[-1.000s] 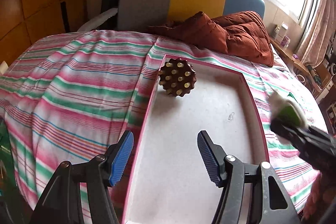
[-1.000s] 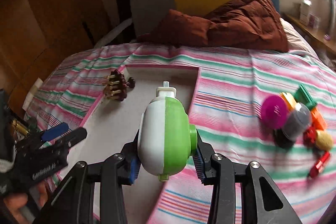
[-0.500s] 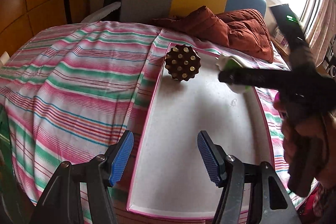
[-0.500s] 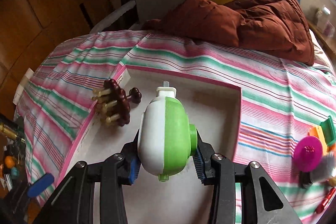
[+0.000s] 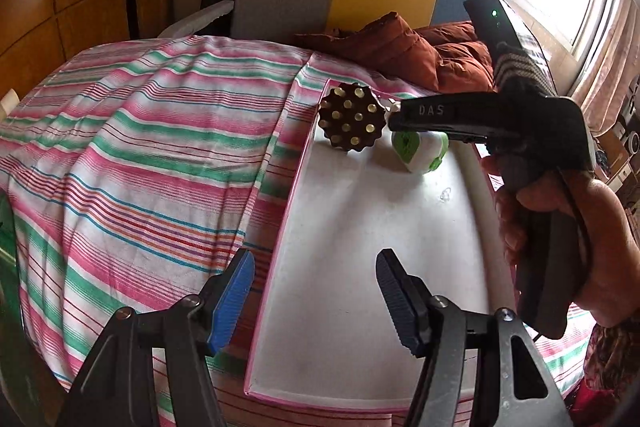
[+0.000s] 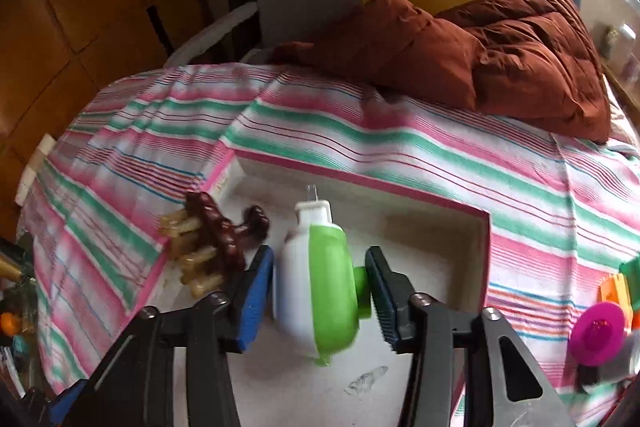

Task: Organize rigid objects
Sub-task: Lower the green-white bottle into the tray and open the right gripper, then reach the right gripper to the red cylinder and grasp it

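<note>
A white and green plastic gadget (image 6: 320,287) lies in the white tray with a pink rim (image 6: 400,187), at its far end, beside a brown studded massager (image 6: 212,243). My right gripper (image 6: 320,291) is open, its blue pads just apart from the gadget on both sides. In the left wrist view the gadget (image 5: 420,151) sits right of the massager (image 5: 352,117), under the right gripper's black body (image 5: 480,119). My left gripper (image 5: 312,291) is open and empty over the tray's near left rim (image 5: 272,255).
The tray lies on a bed with a striped pink and green sheet (image 5: 140,155). A rust-brown quilt (image 6: 500,51) lies behind it. Several small toys, one a magenta disc (image 6: 598,333), lie on the sheet at the right.
My right gripper carried the gadget to the tray's far end beside the massager and its jaws opened off it. The left gripper stayed open, shifting slightly.
</note>
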Motion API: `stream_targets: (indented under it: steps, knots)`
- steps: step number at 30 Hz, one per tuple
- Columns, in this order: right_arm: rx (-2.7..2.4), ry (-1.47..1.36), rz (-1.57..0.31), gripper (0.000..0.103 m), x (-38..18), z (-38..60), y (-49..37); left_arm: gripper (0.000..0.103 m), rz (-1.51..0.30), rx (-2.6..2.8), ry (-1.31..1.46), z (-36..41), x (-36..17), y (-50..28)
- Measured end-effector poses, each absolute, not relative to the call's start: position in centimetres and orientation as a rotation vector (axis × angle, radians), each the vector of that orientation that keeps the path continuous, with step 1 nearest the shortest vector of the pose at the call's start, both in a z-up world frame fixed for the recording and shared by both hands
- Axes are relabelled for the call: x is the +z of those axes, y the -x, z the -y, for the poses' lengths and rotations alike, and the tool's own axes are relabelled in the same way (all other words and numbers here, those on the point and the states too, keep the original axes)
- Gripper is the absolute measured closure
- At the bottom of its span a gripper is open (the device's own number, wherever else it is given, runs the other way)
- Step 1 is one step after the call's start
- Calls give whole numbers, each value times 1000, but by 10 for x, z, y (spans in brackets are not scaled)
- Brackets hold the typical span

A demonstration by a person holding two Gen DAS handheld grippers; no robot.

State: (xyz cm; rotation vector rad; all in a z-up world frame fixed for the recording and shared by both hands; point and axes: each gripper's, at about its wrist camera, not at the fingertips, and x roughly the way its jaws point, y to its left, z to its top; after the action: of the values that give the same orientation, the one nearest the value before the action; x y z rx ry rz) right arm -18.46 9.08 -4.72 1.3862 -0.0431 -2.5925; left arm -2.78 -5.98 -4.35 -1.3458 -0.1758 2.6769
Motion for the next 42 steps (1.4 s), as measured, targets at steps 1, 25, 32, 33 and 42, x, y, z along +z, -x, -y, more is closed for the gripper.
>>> stream_targets:
  steps: [1,25,32,33,42]
  knots:
    - [-2597,-1373,29,50,-45,-91,182,39,176,2678,1341,60,-43,27]
    - [-2707,-1340,202,49,-25,-165,57,39,188,2513,1218,18,-31,2]
    - [-2794,-1367,232,49,-35,-201,15,39,155,2447,1170,-5,-27,-12]
    - [-2804,-1379,247,49,-39,-207,9,39,143,2438,1161,-10,-26,-15]
    - [-2878,-1467,438,49,-68,-266,-36,39,-4,2363,1117,-48,-24,-40]
